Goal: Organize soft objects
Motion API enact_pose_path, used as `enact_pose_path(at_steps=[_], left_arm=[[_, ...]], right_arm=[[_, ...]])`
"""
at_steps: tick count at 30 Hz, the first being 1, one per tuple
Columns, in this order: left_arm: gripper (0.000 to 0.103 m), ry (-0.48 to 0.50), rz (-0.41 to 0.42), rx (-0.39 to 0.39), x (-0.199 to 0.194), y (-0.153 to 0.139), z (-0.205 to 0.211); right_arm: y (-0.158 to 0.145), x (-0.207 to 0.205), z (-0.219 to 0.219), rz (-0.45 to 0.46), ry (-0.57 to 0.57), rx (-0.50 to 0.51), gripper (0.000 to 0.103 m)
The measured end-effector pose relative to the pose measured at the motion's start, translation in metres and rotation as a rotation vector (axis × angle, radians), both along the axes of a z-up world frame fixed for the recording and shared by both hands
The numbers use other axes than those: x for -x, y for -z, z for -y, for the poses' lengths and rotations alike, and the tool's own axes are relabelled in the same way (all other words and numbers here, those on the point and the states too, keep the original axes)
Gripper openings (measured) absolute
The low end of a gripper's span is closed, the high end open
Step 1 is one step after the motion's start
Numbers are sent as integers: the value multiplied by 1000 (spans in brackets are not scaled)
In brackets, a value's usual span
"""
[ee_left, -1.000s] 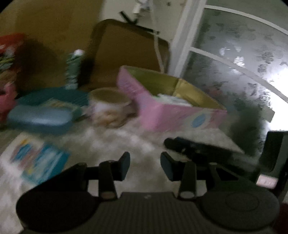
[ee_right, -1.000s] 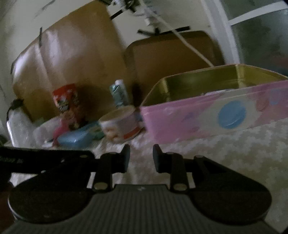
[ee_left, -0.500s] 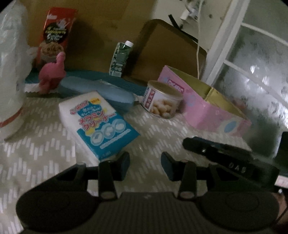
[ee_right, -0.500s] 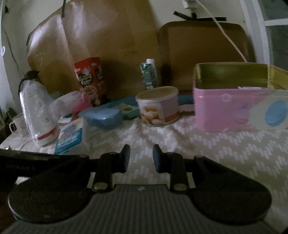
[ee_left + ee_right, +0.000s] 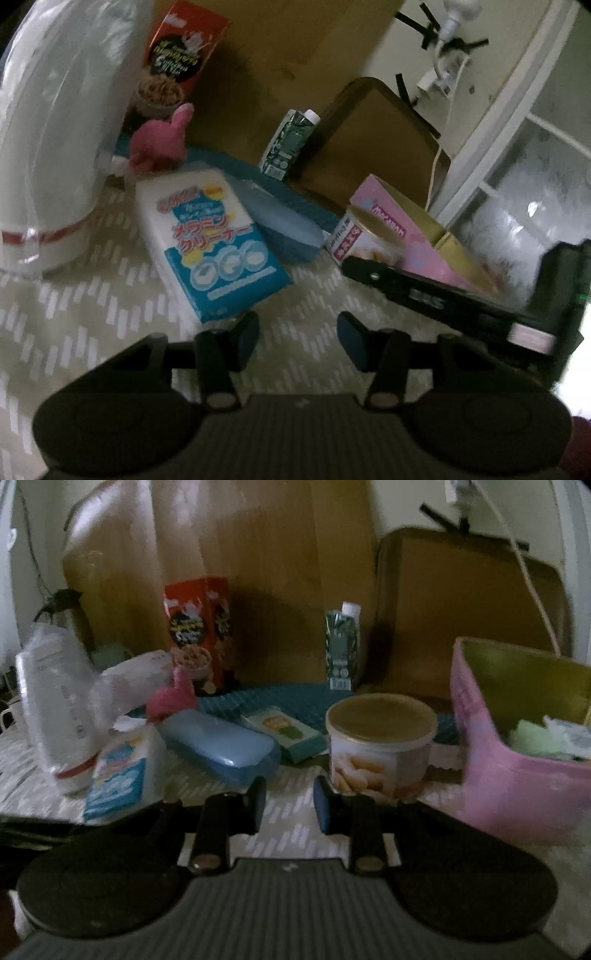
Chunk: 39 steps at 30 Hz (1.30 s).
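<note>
A white and blue sponge pack (image 5: 210, 243) lies flat on the patterned cloth, just ahead and left of my open, empty left gripper (image 5: 297, 332); it also shows in the right wrist view (image 5: 118, 771). A pink plush toy (image 5: 159, 142) sits behind it, seen again in the right wrist view (image 5: 173, 698). The pink tin box (image 5: 517, 746) stands at the right with soft pale items inside; the left wrist view shows its end (image 5: 406, 236). My right gripper (image 5: 290, 801) is open and empty, hovering before the round tin (image 5: 380, 746).
A blue case (image 5: 221, 746), a green packet (image 5: 284, 734), a green carton (image 5: 341, 646), a red snack box (image 5: 197, 627) and a clear plastic bag (image 5: 55, 701) crowd the back and left. Brown boards (image 5: 461, 609) lean on the wall. The right gripper's body (image 5: 461, 295) crosses the left wrist view.
The left gripper has swung left and closed in on the sponge pack. The right gripper has turned left and moved toward the round tin. Both jaws stay open.
</note>
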<state>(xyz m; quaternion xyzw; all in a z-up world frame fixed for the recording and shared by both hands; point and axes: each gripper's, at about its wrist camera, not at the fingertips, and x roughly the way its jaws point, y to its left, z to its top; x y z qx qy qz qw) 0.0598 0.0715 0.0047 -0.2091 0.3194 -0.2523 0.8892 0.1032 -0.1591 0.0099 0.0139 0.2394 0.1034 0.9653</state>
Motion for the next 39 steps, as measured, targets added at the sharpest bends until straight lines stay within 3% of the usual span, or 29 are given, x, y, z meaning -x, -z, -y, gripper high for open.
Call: enact_pose_path(at_steps=[10,13,17,23,28,29,32,33,34,39], left_arm=[[55,31,25,14,0,1,0],[55,40,37,15,1,1,2],[55,61,81,-12,9,-3,8],[55,72,133,-44,17,-7,13],[55,69,112,-24,13,-6,10],[55,68,109,-22,12,-6,9],[55,66,108,-19,13,-6,10],[55,65,107,-18,13,-6,9],[55,66,107,-17,13,-6,9],[55,59,101,-11,13,-6,7]], right_arm=[[6,-38,13,-32,130,15,31],[1,-37,17,-30,91,-32,31],[-8,-51,5,-17,34,21,32],[-10,-105,-24,-86,-126,185,46],[-8,-143,-46,-224,-261,285,73],[-6,-149,-50,-254,-285,299,72],[-5,-166,-49,-340,-297,215,66],[-6,-168,-48,-340,-286,210,50],[-8,-168,-48,-342,-279,208,46],[-18,-138,-47,-237,-218,184,44]])
